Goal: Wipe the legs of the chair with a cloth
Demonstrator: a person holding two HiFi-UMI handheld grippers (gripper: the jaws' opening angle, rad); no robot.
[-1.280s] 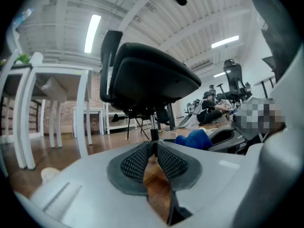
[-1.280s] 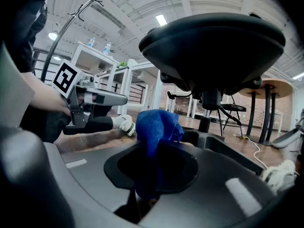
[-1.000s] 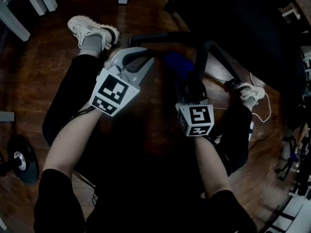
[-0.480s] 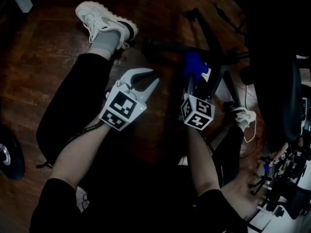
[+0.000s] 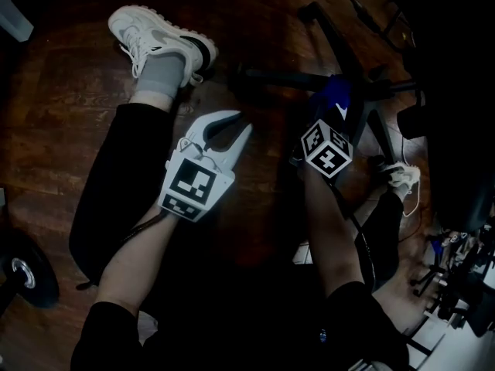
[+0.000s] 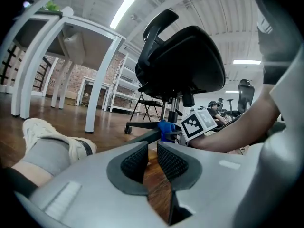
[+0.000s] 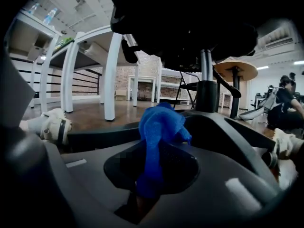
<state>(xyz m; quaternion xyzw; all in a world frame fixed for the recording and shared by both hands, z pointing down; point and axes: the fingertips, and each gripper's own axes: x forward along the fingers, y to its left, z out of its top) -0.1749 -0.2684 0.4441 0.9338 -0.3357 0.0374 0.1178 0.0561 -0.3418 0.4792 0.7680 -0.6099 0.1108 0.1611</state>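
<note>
The black office chair (image 6: 180,61) stands in front of me, its star base (image 5: 352,83) on the wooden floor at the head view's upper right. My right gripper (image 5: 332,110) is shut on a blue cloth (image 5: 334,93), and the bunched cloth (image 7: 160,122) lies against the base close to the centre column (image 7: 207,91). One black leg (image 7: 104,136) runs off to the left behind the cloth. My left gripper (image 5: 236,126) hangs over the floor left of the base, clear of the chair. Its jaws (image 6: 153,148) are shut with nothing between them.
My own legs lie either side of the base, with a white shoe (image 5: 155,41) at the upper left and another (image 5: 402,175) at the right. A weight plate (image 5: 23,273) sits at the left edge. White table legs (image 6: 95,89) stand behind. A white cable (image 5: 418,199) trails at the right.
The right gripper carried the blue cloth up and to the right, onto the chair's base near the hub. The left gripper sank a little and rolled, still shut and empty.
</note>
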